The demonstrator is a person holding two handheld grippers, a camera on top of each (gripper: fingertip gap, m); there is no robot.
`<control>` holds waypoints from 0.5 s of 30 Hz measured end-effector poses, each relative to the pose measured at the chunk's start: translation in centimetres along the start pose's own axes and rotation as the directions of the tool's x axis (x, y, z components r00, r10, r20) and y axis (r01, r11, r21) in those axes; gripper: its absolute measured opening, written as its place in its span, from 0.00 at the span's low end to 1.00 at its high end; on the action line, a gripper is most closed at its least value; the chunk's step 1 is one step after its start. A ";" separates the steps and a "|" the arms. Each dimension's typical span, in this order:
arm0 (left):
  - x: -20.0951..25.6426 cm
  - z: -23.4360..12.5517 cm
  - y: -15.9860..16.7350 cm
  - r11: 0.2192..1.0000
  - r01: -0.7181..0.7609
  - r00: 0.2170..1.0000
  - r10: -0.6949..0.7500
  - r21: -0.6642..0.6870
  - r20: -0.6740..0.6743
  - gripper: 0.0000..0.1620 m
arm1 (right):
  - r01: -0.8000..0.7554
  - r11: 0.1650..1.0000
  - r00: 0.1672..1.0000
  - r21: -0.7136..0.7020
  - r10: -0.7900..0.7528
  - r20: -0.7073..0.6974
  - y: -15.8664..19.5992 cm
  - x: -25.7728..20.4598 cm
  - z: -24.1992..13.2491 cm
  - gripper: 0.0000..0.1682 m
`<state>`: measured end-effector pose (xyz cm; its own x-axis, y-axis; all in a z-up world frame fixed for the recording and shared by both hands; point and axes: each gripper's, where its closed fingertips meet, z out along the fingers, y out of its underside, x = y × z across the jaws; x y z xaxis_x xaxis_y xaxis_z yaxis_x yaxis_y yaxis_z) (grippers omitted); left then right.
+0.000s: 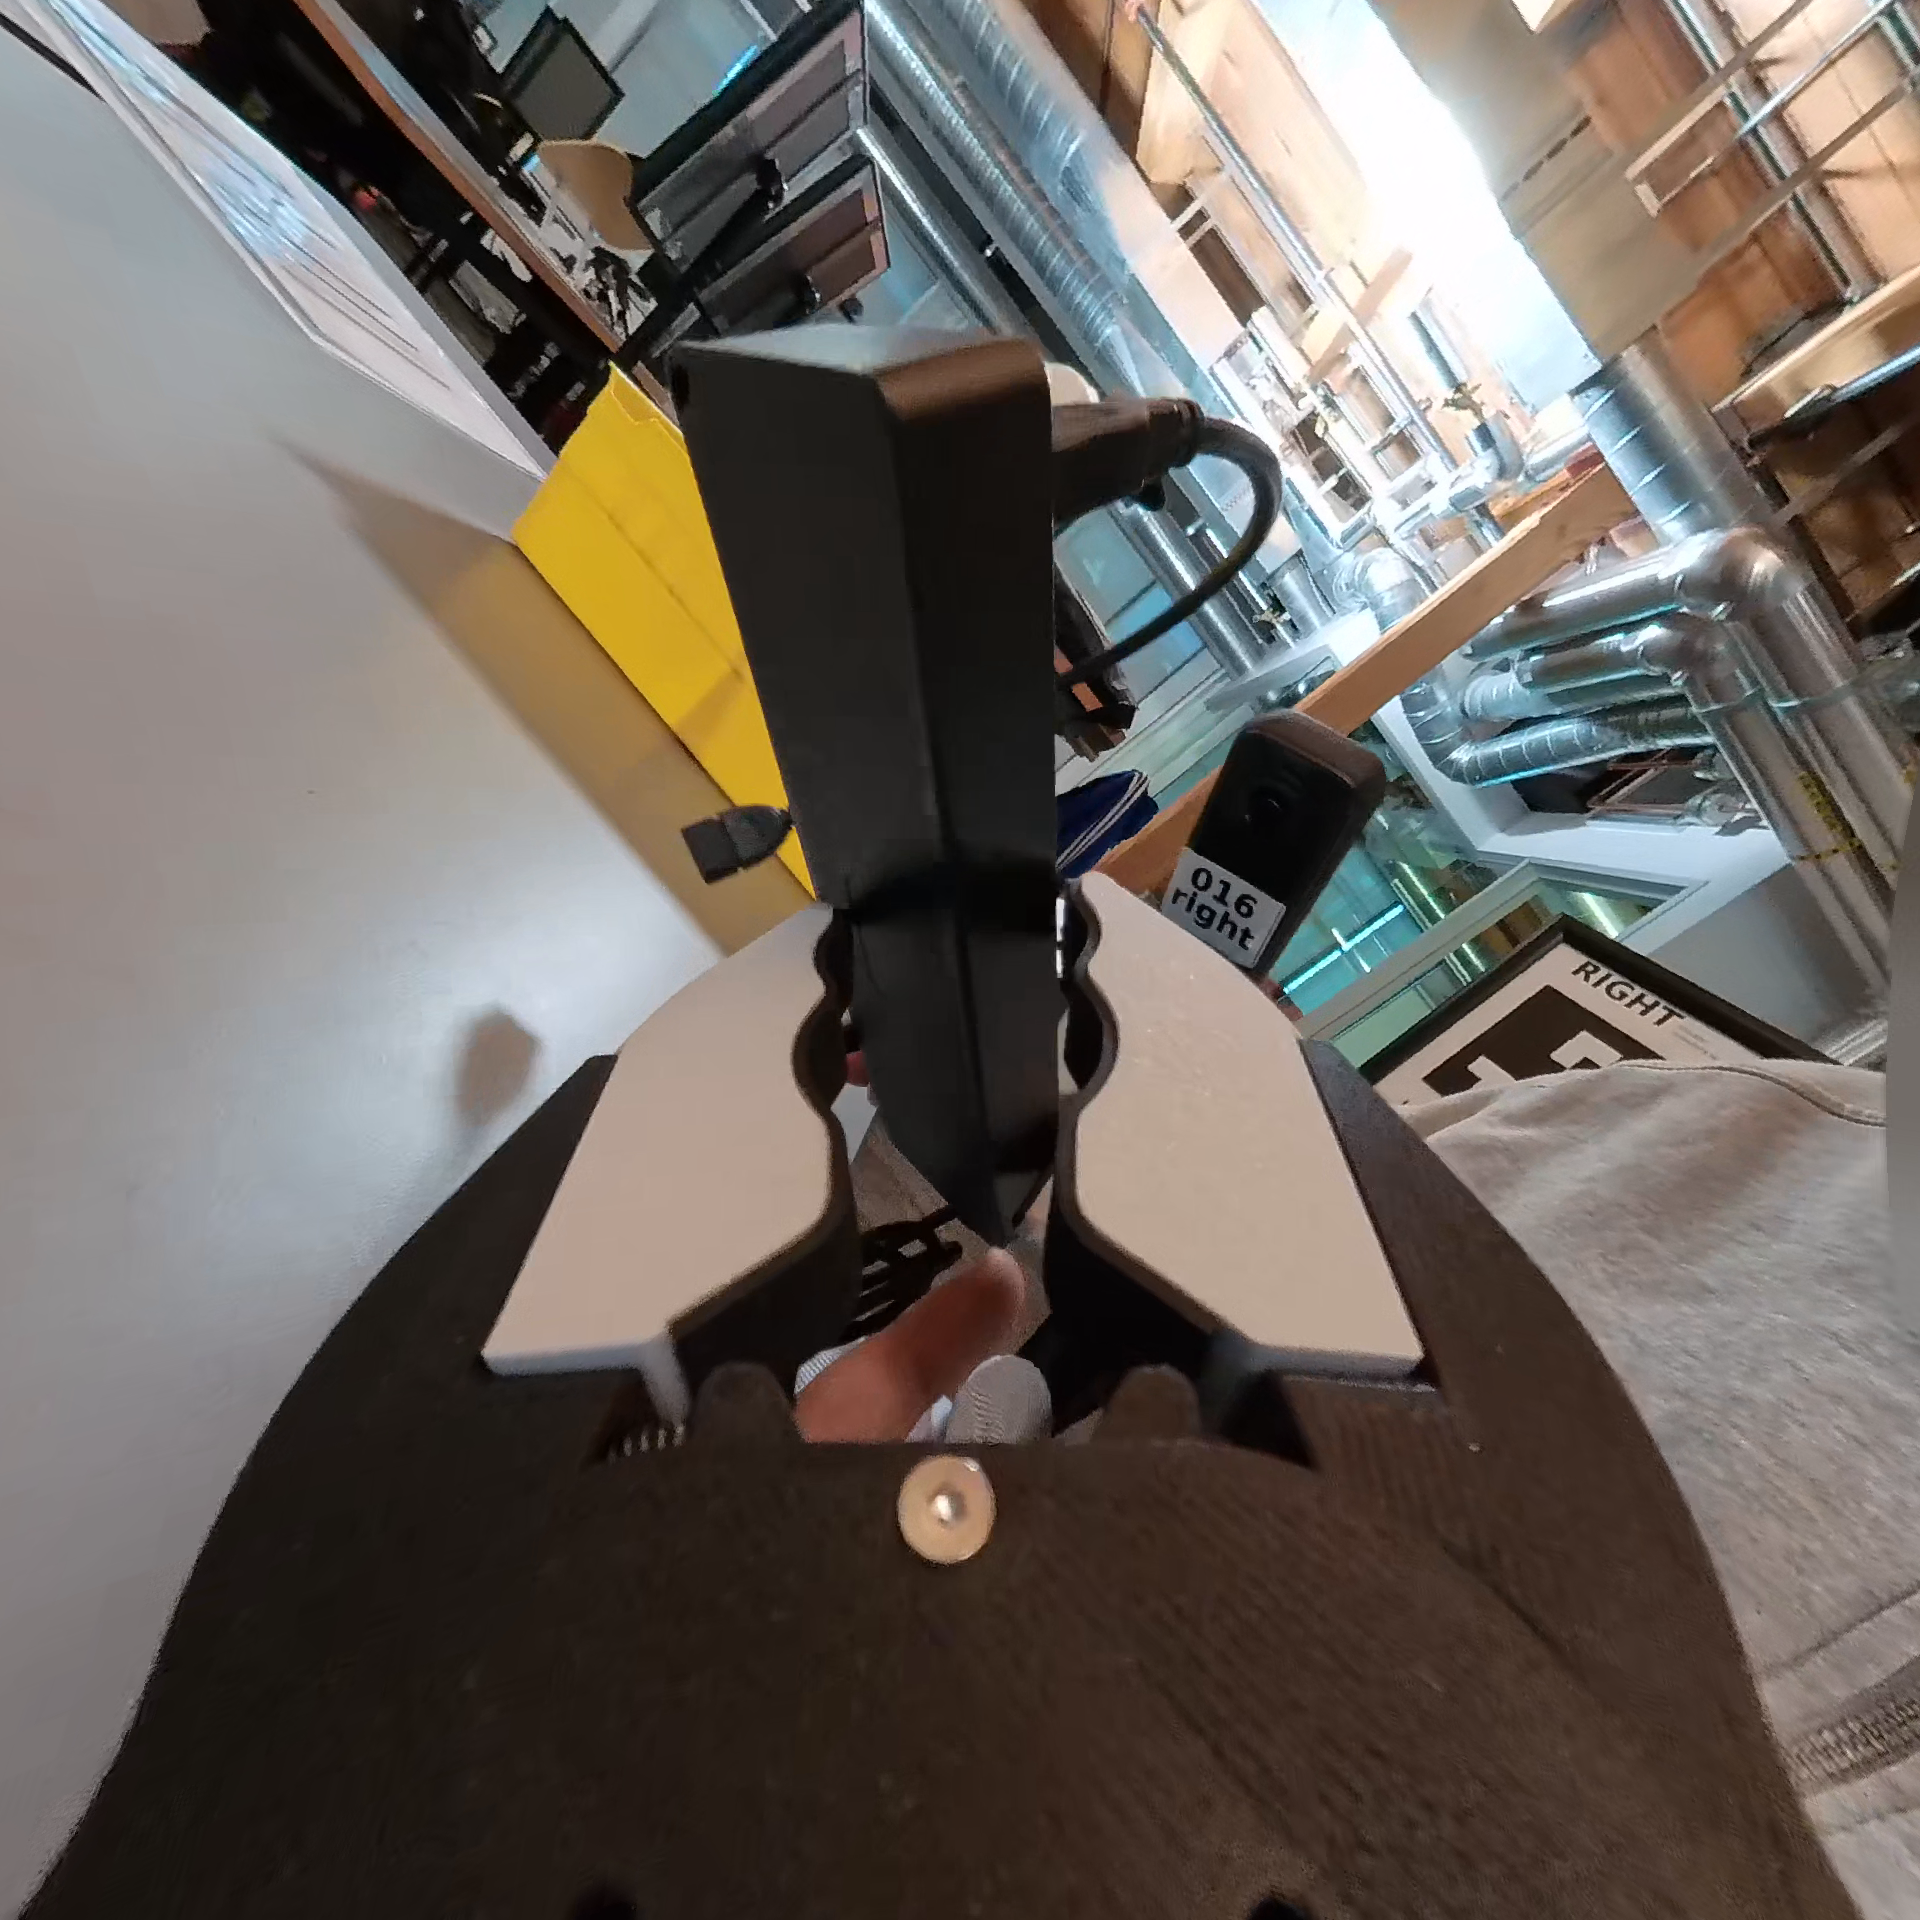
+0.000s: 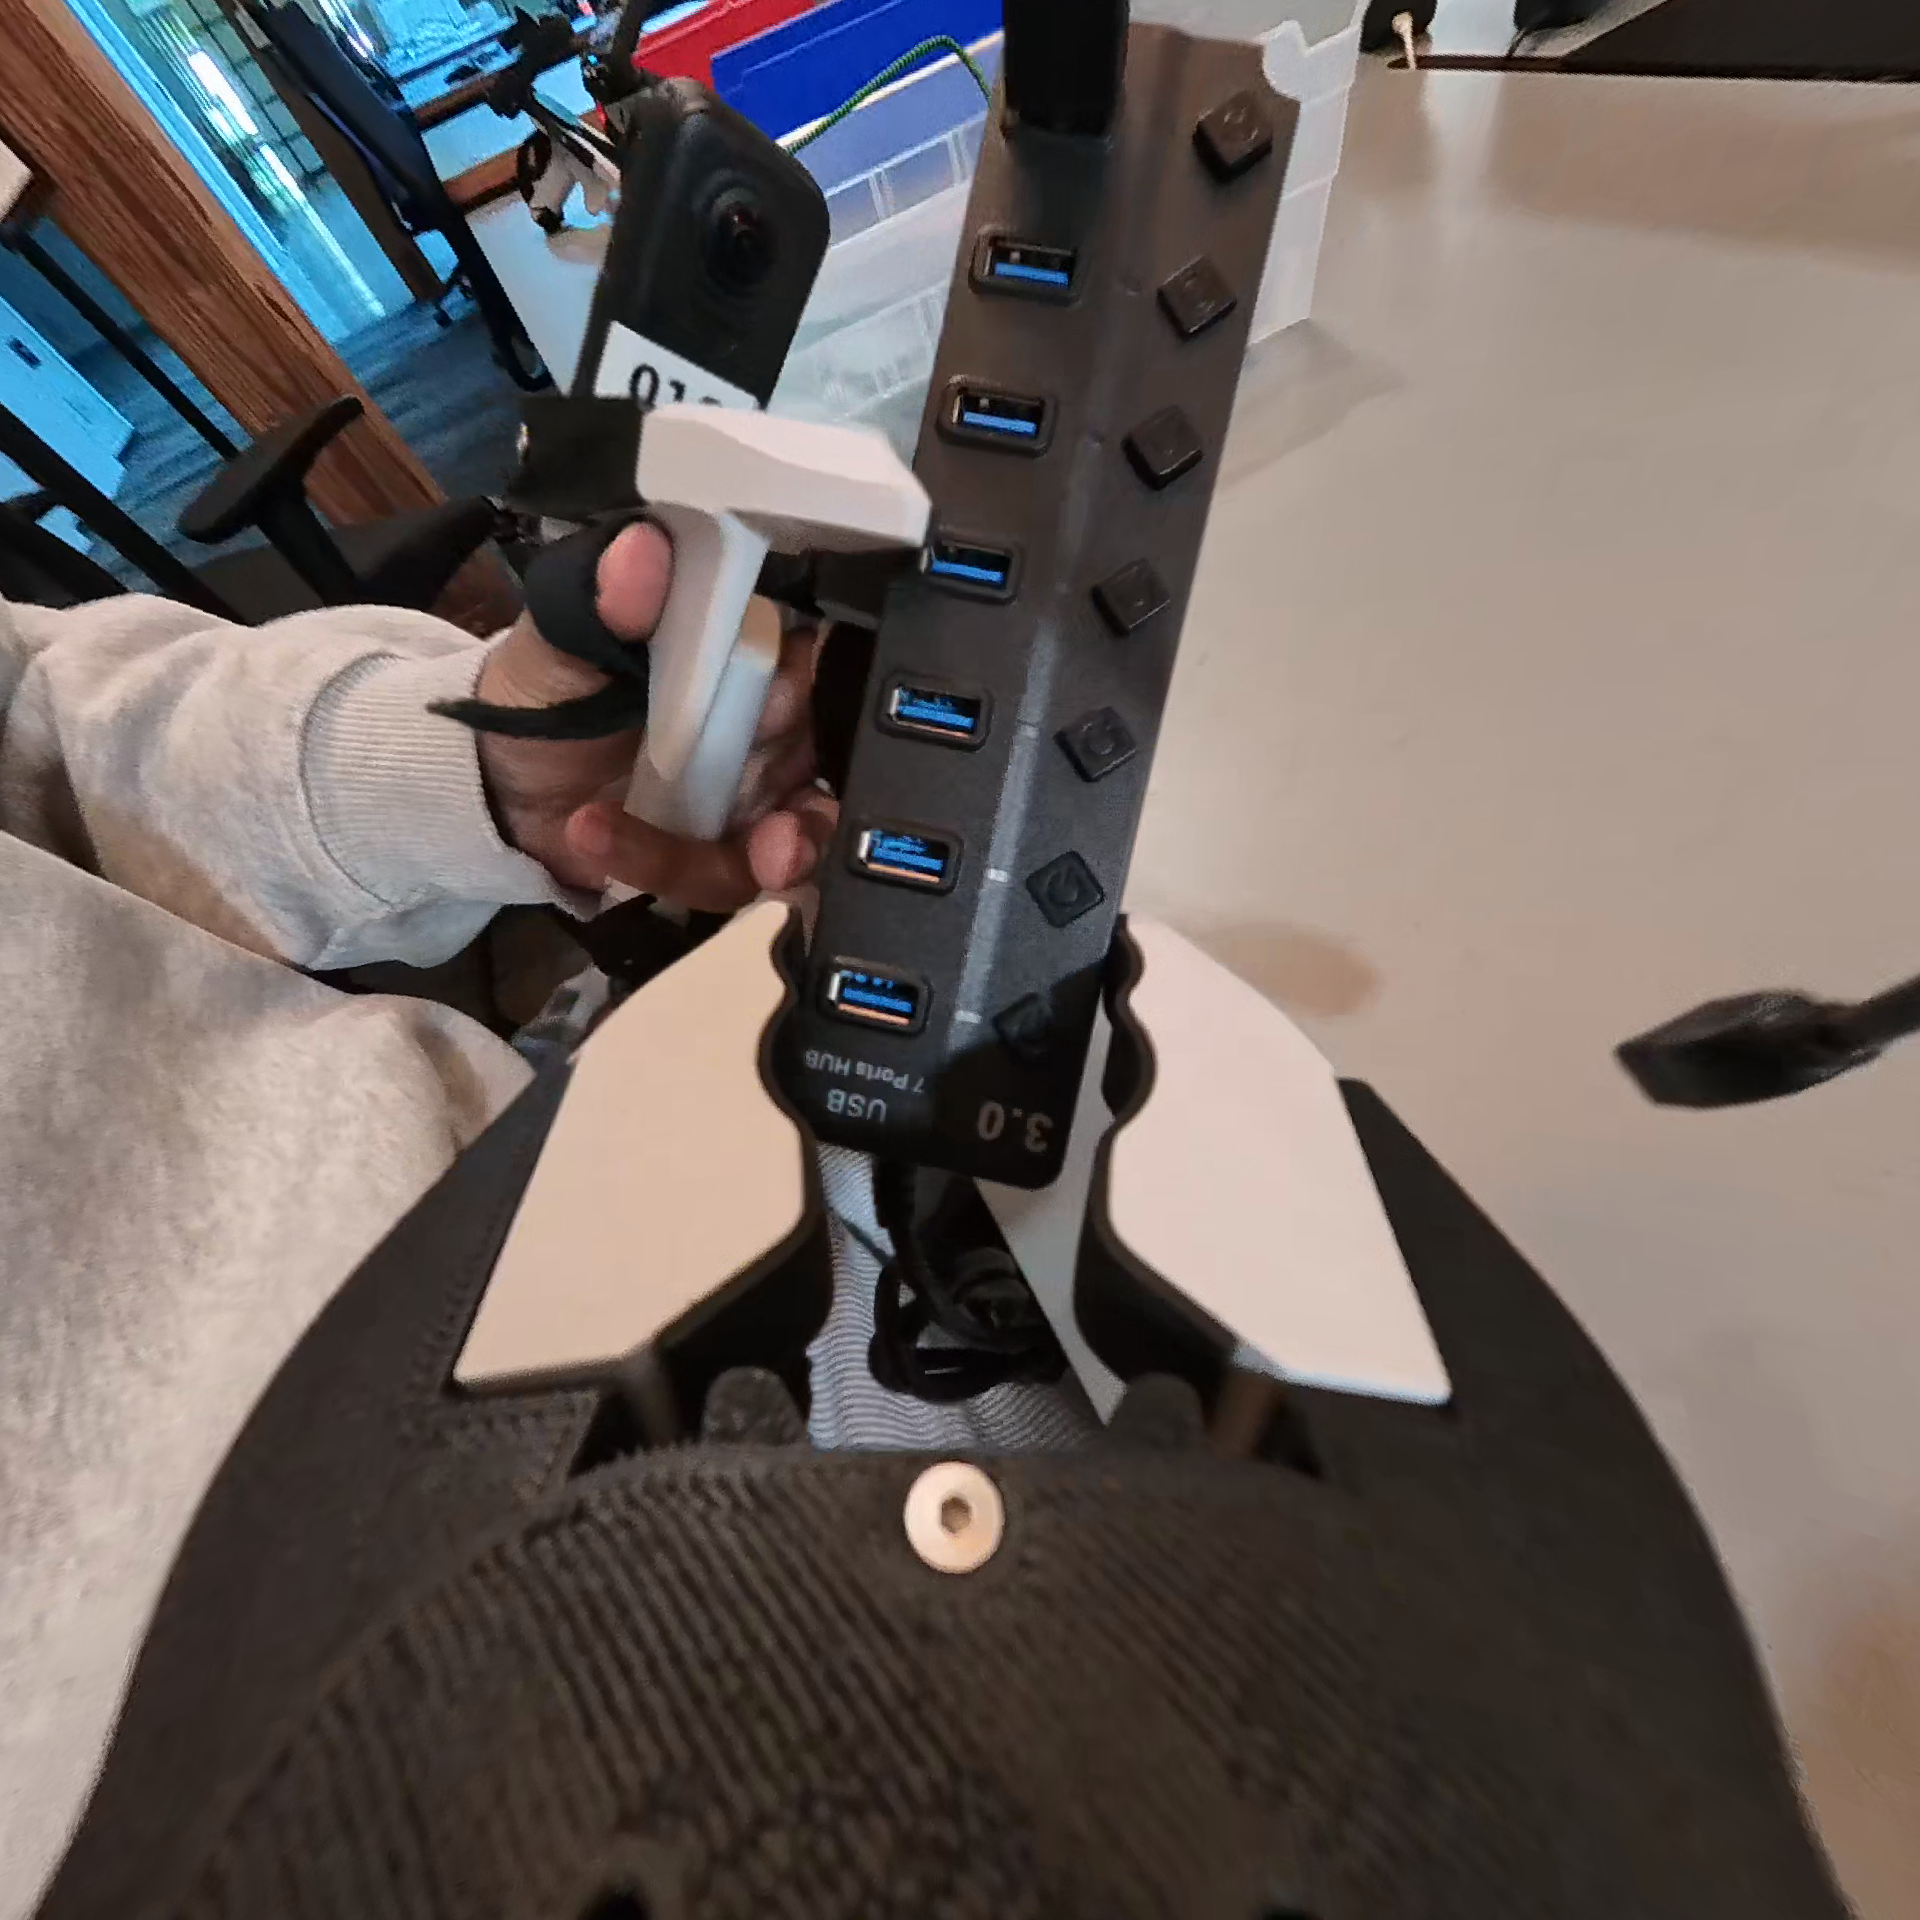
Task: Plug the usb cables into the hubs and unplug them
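Two-gripper hold on the hub, seen from both wrists. The left gripper (image 1: 956,920) is clamped narrow on the black USB hub (image 1: 883,623), which runs up between its white fingers (image 1: 707,1122) with the plain back towards that camera. I judge this grip is meant to steady the body so a plug can be pushed against it. In the right wrist view the right gripper (image 2: 951,961) brackets the hub's lower, printed end. Its scalloped finger edges appear to touch both sides, so I read it as closed on the same hub, though the contact is partly hidden by the hub's own tilt. From here the blue ports (image 2: 966,566) face the camera in a row, each beside a small black button (image 2: 1132,597), and every port in view is empty. The thick cable (image 2: 1060,62) leaving the far end looks like the hub's own lead; it shows as a loop (image 1: 1226,540) in the left view. A loose black USB plug (image 2: 1745,1049), blurred, sits well apart to the right over the pale table (image 2: 1558,520). I cannot tell whether it rests on the surface. A hand (image 2: 644,790) in a grey sleeve holds the left tool's handle. I judge that plugging in has not begun, since one gripper must first let go to fetch that plug.
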<state>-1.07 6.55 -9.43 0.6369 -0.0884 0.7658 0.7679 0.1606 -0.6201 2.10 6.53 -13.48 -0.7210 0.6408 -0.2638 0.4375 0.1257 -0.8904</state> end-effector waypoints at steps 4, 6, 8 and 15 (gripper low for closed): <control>-0.6 -0.3 -0.5 0.999 0.030 0.999 -0.031 0.024 0.038 0.28 | 0.103 0.994 0.991 -0.045 -0.106 -0.077 0.4 0.5 0.1 0.34; -1.0 -0.3 -0.4 1.000 0.021 0.997 -0.022 0.018 0.073 0.26 | 0.167 0.984 0.978 -0.060 -0.173 -0.113 0.4 0.5 0.1 0.34; -1.4 -0.4 -0.2 1.000 0.000 0.994 -0.001 0.008 0.107 0.23 | 0.232 0.970 0.960 -0.072 -0.241 -0.141 0.3 0.5 0.1 0.35; -1.4 -0.5 -0.3 0.999 -0.039 0.991 0.038 0.010 0.130 0.22 | 0.273 0.960 0.949 -0.065 -0.280 -0.144 0.1 0.3 0.2 0.35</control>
<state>-2.12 6.18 -10.41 0.6511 0.0458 0.7576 0.7417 0.1738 -0.6479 1.82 6.60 -13.74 -0.7295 0.6820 0.0521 0.2578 0.3447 -0.9026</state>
